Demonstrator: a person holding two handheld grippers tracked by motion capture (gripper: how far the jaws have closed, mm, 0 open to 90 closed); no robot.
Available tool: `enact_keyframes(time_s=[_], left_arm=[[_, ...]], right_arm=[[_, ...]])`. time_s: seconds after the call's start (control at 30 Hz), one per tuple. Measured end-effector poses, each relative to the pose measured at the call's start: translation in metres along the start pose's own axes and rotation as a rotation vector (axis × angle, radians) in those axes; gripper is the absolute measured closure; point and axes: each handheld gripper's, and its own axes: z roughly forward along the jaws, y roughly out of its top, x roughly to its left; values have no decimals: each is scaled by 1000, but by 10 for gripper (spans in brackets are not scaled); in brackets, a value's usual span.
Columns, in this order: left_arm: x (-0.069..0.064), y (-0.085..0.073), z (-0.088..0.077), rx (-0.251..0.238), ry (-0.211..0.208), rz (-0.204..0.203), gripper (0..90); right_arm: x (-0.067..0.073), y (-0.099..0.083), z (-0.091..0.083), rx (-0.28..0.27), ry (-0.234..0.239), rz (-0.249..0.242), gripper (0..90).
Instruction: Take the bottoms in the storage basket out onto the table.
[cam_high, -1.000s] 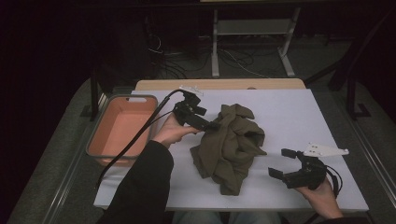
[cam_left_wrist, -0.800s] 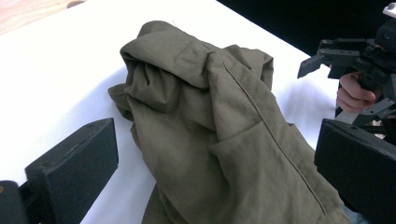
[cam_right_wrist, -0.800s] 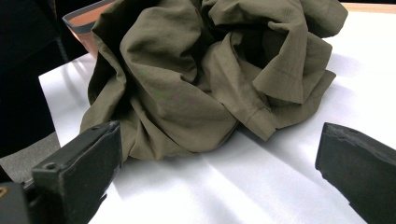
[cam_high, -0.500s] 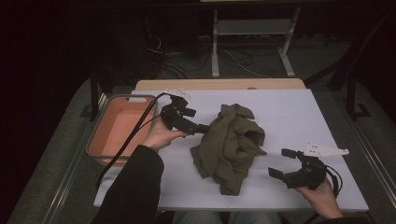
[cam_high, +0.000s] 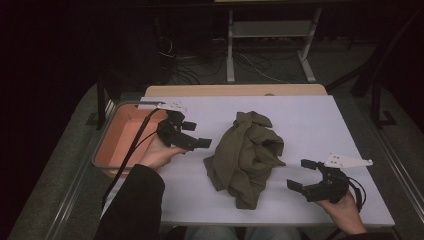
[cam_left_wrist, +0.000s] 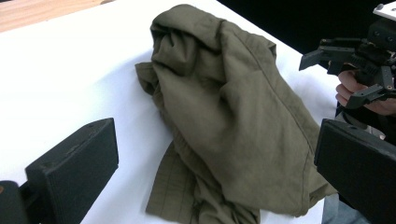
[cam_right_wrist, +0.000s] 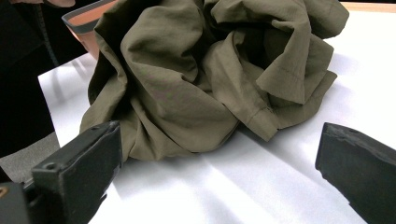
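A crumpled olive-green garment (cam_high: 247, 152) lies in a heap at the middle of the white table (cam_high: 310, 120). My left gripper (cam_high: 196, 135) hovers just left of the heap, open, with nothing between its jaws. In the left gripper view the garment (cam_left_wrist: 224, 112) lies beyond the two spread black jaws, and the right gripper (cam_left_wrist: 348, 70) shows at the far right. My right gripper (cam_high: 301, 175) is open near the table's front right, a short way from the cloth. The right gripper view has the garment (cam_right_wrist: 201, 74) in front of its wide-apart jaws.
An orange tray (cam_high: 125, 135) with a grey rim sits at the table's left edge, behind my left hand; its corner (cam_right_wrist: 86, 21) shows in the right gripper view. A cable (cam_high: 127, 160) trails from the left gripper over the tray. Beyond the table's far wooden edge the floor holds cables and a metal stand.
My left gripper has drawn back leftward, away from the garment's upper left edge, and now sits apart from it. The garment and the right gripper have stayed put.
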Motion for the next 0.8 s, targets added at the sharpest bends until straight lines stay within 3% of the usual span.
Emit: enact_keyframes(time_s=[0.33, 0.8], left_arm=[[-2, -19, -18, -46, 30, -12, 0], [-7, -47, -38, -73, 51, -15, 0]], right_arm=[[0, 0, 0, 4, 0, 5, 3], [0, 0, 0, 1, -3, 3, 3]])
